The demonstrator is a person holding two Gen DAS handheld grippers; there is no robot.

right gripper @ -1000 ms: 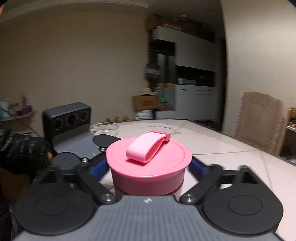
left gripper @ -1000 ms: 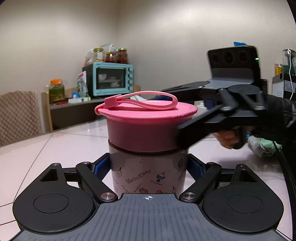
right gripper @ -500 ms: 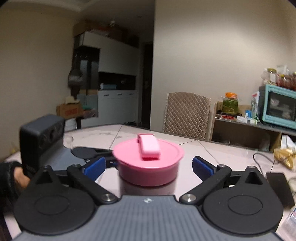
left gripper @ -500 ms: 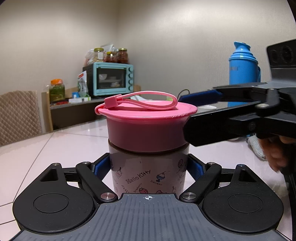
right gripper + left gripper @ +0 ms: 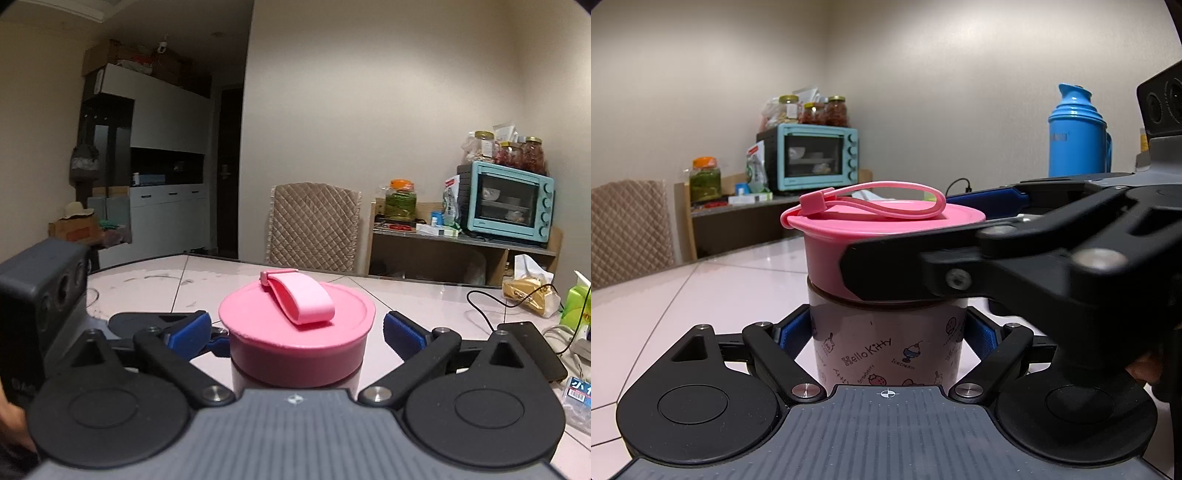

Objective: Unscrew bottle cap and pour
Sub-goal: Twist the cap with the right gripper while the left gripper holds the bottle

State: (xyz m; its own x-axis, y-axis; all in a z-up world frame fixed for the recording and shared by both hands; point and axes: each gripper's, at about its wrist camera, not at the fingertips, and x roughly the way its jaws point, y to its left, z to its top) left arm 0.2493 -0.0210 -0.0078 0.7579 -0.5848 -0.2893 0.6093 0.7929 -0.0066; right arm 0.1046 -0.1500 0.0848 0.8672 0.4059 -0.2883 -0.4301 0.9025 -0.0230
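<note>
A white Hello Kitty bottle (image 5: 886,343) with a pink screw cap (image 5: 827,251) and a pink strap loop stands upright on the table. My left gripper (image 5: 886,332) is shut on the bottle's body, its blue pads against both sides. My right gripper (image 5: 297,328) is open around the pink cap (image 5: 295,332); its blue pads stand a little off the cap on each side. In the left wrist view the right gripper's black finger (image 5: 923,269) crosses in front of the cap.
A blue thermos (image 5: 1076,136) stands at the back right. A black phone (image 5: 532,350) with a cable, snack packets and a green packet lie on the table (image 5: 424,306) at the right. A quilted chair (image 5: 314,225) stands behind; beyond it a shelf holds a teal oven (image 5: 509,199).
My right gripper has swung round the cap toward the near side and opened off it. The bottle and my left gripper have stayed still.
</note>
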